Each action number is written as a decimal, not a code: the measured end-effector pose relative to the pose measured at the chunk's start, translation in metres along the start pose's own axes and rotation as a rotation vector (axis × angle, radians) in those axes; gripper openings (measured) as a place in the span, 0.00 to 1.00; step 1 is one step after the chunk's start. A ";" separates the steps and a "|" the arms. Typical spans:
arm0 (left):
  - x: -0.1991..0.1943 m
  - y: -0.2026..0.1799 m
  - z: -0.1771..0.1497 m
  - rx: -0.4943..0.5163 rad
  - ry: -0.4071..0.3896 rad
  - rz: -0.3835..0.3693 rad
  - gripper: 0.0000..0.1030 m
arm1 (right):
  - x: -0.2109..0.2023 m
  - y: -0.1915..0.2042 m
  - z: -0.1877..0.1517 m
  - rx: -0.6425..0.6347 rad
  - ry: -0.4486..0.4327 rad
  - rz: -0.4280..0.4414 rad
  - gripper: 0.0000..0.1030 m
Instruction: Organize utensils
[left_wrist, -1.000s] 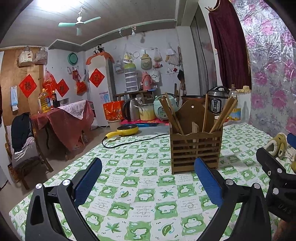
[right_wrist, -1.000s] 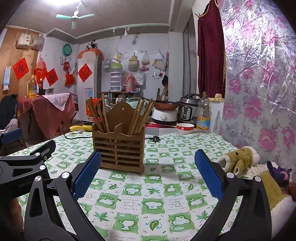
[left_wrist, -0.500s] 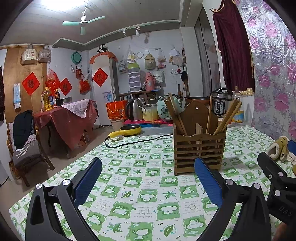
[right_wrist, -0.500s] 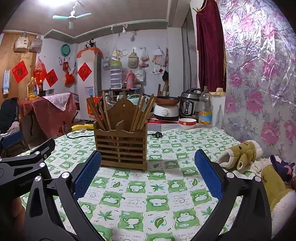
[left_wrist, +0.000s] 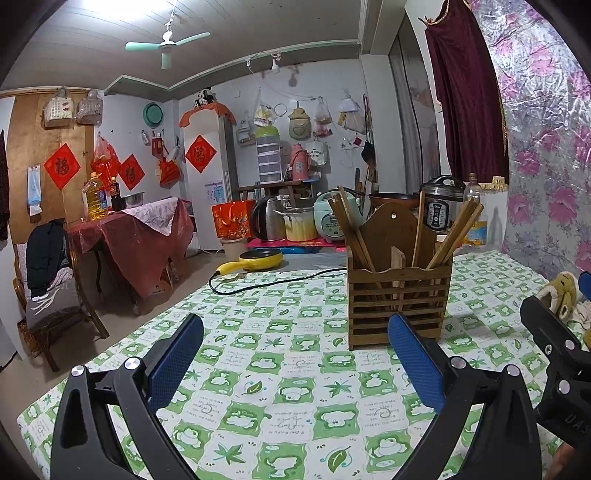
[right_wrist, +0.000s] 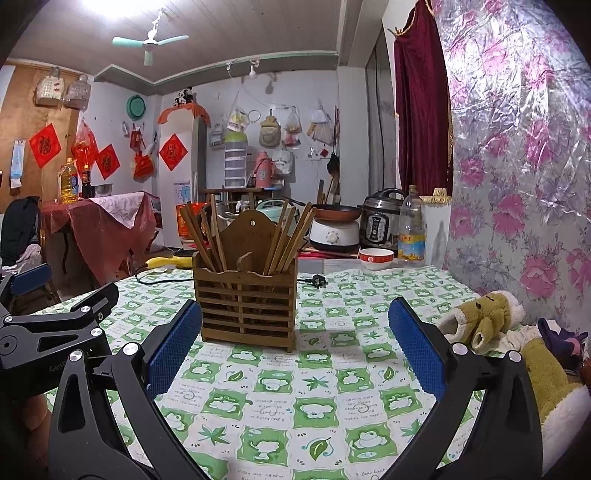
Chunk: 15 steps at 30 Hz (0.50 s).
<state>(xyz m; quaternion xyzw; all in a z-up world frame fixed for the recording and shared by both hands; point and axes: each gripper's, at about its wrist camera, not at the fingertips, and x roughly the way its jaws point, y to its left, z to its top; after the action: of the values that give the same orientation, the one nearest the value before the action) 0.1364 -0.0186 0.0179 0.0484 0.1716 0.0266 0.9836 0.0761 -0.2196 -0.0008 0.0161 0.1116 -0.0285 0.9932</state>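
So the wooden holder (right_wrist: 245, 301) sits upright on the table (right_wrist: 325, 398), a boxy thing with slatted sides, a divider down the middle and a tall rounded back panel with a hanging hole; wooden chopsticks (right_wrist: 205, 236) fan out of the left compartment and another bunch (right_wrist: 291, 236) leans out of the right one; all of it plain brown wood, matte finish; the table wears a glossy cloth of green and white squares with little frogs and leaves printed on it.

The right claw (right_wrist: 294, 347) hangs low over the cloth just in front of the holder, both blue ribbed pads (right_wrist: 173, 345) spread wide apart with nothing between them; holder lines up roughly between them but apart from both; the left claw (left_wrist: 295, 360) is spread wide too, holding nothing, pointed slightly left of the holder, which sits near its right-hand pad (left_wrist: 415, 360).

Off to the right edge there's a fuzzy yellow plush slipper (right_wrist: 480, 321); a black power cord (left_wrist: 273, 282) snakes across the far side of the table towards a yellow frying pan (left_wrist: 255, 258).
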 end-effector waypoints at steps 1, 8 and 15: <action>0.000 0.000 0.000 0.000 -0.002 0.001 0.95 | 0.000 0.000 0.000 0.001 -0.001 0.000 0.94; -0.001 0.001 0.000 -0.003 -0.002 0.002 0.95 | -0.001 -0.001 0.000 0.003 -0.003 0.001 0.94; -0.001 0.001 0.000 -0.003 -0.001 0.002 0.95 | -0.001 -0.001 0.000 0.003 -0.003 0.000 0.94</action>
<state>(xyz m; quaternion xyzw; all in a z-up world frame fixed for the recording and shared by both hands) 0.1357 -0.0173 0.0180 0.0470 0.1712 0.0278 0.9837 0.0752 -0.2201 -0.0003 0.0174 0.1098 -0.0286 0.9934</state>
